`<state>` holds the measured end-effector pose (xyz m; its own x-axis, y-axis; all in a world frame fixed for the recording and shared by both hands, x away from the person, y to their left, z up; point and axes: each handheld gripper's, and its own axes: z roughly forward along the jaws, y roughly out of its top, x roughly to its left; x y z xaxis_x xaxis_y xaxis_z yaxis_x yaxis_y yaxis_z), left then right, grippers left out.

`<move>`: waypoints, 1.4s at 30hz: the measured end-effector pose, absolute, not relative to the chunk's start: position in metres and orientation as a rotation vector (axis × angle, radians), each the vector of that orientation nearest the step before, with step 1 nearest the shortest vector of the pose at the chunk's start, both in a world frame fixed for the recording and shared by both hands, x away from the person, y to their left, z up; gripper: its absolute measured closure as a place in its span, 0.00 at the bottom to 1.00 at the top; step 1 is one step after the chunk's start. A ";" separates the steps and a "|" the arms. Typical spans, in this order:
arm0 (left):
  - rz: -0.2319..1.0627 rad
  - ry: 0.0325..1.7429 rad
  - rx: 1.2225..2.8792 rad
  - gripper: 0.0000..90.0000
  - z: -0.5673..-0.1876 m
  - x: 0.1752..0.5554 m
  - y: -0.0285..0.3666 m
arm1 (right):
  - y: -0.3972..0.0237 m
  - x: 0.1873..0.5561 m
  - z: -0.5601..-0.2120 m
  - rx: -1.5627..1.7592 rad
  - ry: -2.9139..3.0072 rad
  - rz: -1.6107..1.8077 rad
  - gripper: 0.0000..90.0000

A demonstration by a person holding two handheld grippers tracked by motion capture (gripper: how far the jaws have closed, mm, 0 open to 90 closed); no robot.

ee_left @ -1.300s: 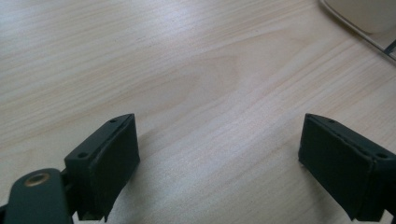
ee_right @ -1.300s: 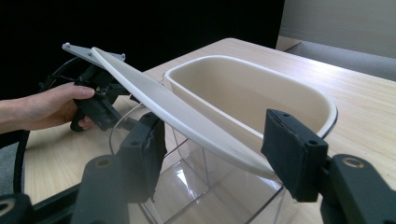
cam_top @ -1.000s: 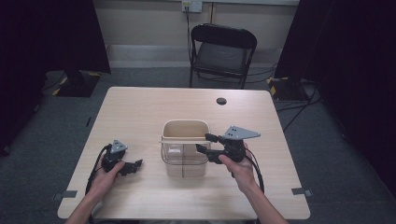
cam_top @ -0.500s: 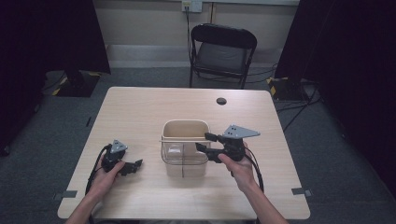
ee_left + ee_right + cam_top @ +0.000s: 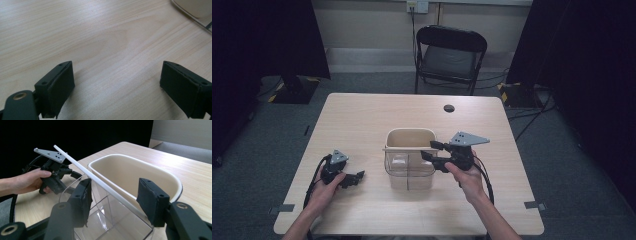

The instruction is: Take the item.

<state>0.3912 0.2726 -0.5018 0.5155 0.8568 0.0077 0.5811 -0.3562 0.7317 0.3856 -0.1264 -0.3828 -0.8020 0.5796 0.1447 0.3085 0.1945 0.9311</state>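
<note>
The clear container (image 5: 409, 170) stood near the middle of the desk (image 5: 362, 120), a bit toward the near edge, w/ a cream tub (image 5: 409, 139) seated in its far half. From the high view the right gripper (image 5: 430, 151) met the container's right side at rim height, but whether its jaws clamped anything couldn't be told from there. The right gripper view settled it: jaws had just been closing and now pinched the container (image 5: 110, 220) across its clear wall, one pad outside, the other inside by the tub (image 5: 130, 172), w/ a white bar (image 5: 95, 178) running diagonally betw. them along the rim. That view also caught the left gripper (image 5: 71, 172) farther off, in the person's hand (image 5: 27, 181) at the desk's edge. The left gripper (image 5: 357, 176) lay low near the desk's near-left corner, well apart from the container. Left gripper view showed jaws spread wide over bare wood, nothing betw. them, tub corner (image 5: 195, 7) at top right.
</note>
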 end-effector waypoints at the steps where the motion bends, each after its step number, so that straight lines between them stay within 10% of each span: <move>1: 0.518 1.168 2.074 0.13 -0.502 0.391 0.273 | -0.126 0.386 -0.383 0.850 2.231 1.648 0.51; 42: 0.516 1.165 2.075 0.13 -0.502 0.391 0.273 | -0.122 0.394 -0.382 0.873 2.219 1.670 0.51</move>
